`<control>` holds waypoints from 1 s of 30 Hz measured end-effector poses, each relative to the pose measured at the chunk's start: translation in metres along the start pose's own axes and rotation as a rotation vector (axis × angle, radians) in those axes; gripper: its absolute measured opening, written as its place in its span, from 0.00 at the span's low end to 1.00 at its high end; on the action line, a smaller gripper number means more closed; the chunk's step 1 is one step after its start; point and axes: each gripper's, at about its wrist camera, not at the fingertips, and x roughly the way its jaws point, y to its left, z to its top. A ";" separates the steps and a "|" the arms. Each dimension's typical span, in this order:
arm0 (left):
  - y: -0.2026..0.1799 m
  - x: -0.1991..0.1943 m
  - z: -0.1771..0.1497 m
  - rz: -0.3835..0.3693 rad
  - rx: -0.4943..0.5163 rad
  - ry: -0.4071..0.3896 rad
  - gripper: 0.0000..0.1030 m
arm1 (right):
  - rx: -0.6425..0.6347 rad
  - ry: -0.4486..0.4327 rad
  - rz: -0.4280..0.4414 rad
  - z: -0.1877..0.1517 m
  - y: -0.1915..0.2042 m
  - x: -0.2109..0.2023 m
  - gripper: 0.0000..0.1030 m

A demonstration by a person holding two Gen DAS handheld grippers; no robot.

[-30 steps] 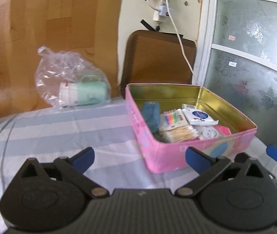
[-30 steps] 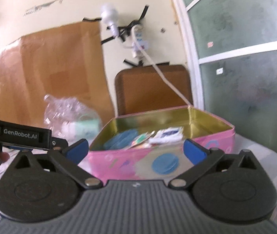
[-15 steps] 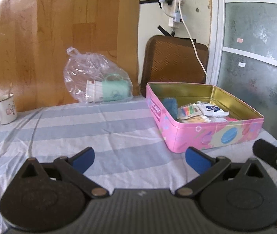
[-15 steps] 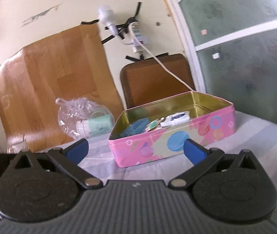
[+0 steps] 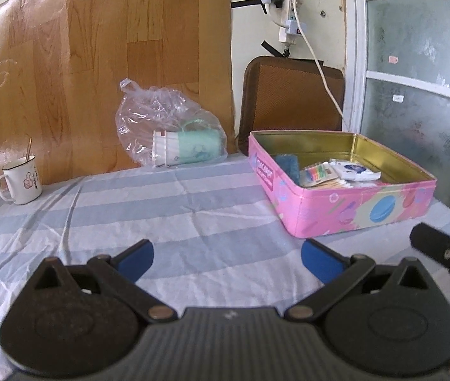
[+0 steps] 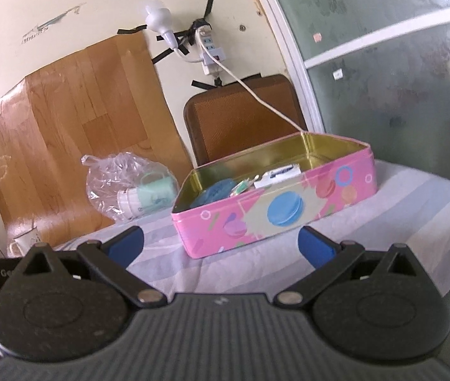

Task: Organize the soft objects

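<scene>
Seemingly most of the sorting is already done: the pink tin (image 5: 348, 212) sits open on the striped tablecloth (image 5: 161, 216), and inside it I can see a blue soft pouch (image 5: 287, 163) lying against the left wall, a packet with coloured stripes (image 5: 318, 173) beside it, and a white packet (image 5: 356, 171) further right, all gathered toward the near half while the far half of the gold interior is bare. Both tools are out of the tin and carry nothing. The left gripper (image 5: 226, 257) hovers over bare cloth, near the tin's front corner, its blue fingers spread wide with only fabric between them; the right gripper (image 6: 220, 244) sits low facing the tin's long painted side, fingers likewise well apart. Away from the tin, a clear plastic bag (image 5: 168, 133) holding a mint-green cup rests by the wood-grain panel, and a white mug (image 5: 22, 181) stands at the far left. I see no loose soft item left on the cloth, so I'd judge the job finished or nearly so; whether the bag counts, I cannot tell.
</scene>
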 end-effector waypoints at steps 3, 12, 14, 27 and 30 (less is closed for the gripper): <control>0.000 0.004 -0.004 0.022 0.006 0.000 1.00 | -0.007 -0.014 -0.008 -0.003 0.000 0.000 1.00; -0.001 0.015 -0.012 0.037 0.019 0.039 1.00 | -0.004 -0.020 -0.020 -0.008 -0.003 0.008 1.00; -0.001 0.018 -0.013 0.035 0.018 0.050 1.00 | -0.002 -0.019 -0.020 -0.008 -0.005 0.009 1.00; -0.010 0.032 -0.020 0.026 0.073 0.092 1.00 | 0.011 0.016 -0.030 -0.013 -0.008 0.019 1.00; -0.011 0.035 -0.021 0.021 0.080 0.108 1.00 | 0.019 0.017 -0.028 -0.013 -0.009 0.021 1.00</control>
